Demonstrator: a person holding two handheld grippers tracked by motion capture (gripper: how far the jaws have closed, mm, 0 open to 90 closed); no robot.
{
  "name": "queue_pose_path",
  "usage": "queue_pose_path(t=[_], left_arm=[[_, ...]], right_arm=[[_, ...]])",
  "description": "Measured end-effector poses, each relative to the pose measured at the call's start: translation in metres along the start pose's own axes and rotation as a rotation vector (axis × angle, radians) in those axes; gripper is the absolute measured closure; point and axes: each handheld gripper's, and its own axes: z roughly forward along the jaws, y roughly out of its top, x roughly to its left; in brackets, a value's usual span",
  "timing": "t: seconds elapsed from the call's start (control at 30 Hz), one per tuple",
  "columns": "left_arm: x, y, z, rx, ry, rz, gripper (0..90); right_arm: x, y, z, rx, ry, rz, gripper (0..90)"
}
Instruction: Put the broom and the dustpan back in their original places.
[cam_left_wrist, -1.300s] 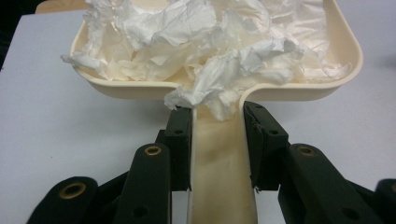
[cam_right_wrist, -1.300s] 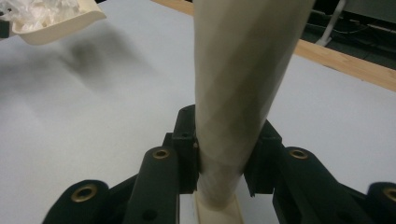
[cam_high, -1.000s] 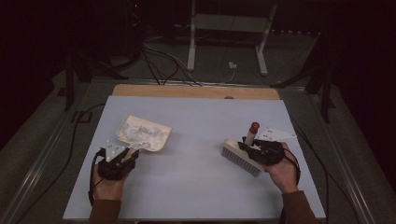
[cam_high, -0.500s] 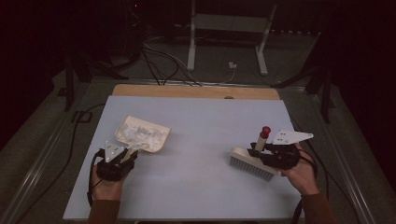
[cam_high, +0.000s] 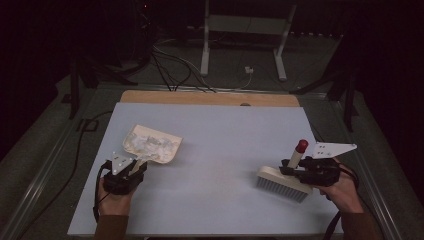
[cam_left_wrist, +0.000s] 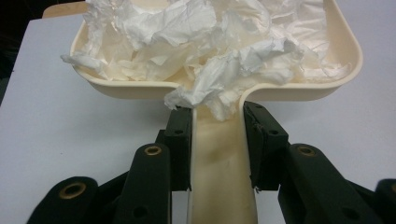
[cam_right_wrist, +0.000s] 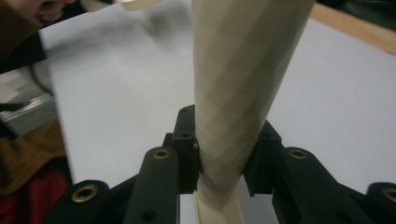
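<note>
Dustpan (cam_high: 152, 145) full of crumpled paper (cam_left_wrist: 205, 51) sits on the bench (cam_high: 220, 130), its handle clenched in my left claw (cam_high: 131, 169). My right claw (cam_high: 295, 172) grips the brush (cam_high: 282, 182) by its handle.

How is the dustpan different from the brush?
The dustpan is a wide, shallow scoop full of crumpled white paper; the brush is a long block with bristles and carries nothing. The dustpan's handle is short and flat; the brush's handle is round, with a red tip. The dustpan is at the table's left in the left gripper; the brush is at the right in the right gripper. Both are cream plastic, each gripped by its handle.
</note>
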Motion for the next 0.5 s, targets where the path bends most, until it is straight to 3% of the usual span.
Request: queue_pose_path(t=[0.2, 0.3, 0.43, 0.5], left_arm=[[0.0, 0.0, 0.0, 0.002, 0.0, 0.001, 66.8], [0.0, -0.001, 0.001, 0.003, -0.001, 0.001, 66.8], [0.0, -0.001, 0.001, 0.005, 0.001, -0.004, 66.8], [0.001, -0.001, 0.001, 0.006, 0.003, -0.004, 66.8]], right_arm=[[0.0, -0.004, 0.001, 0.07, 0.107, -0.009, 70.3], [-0.004, -0.006, 0.006, 0.102, 0.152, 0.01, 70.2], [-0.01, -0.008, 0.015, 0.121, 0.155, 0.018, 70.2], [-0.012, -0.008, 0.016, 0.119, 0.132, 0.02, 70.1]])
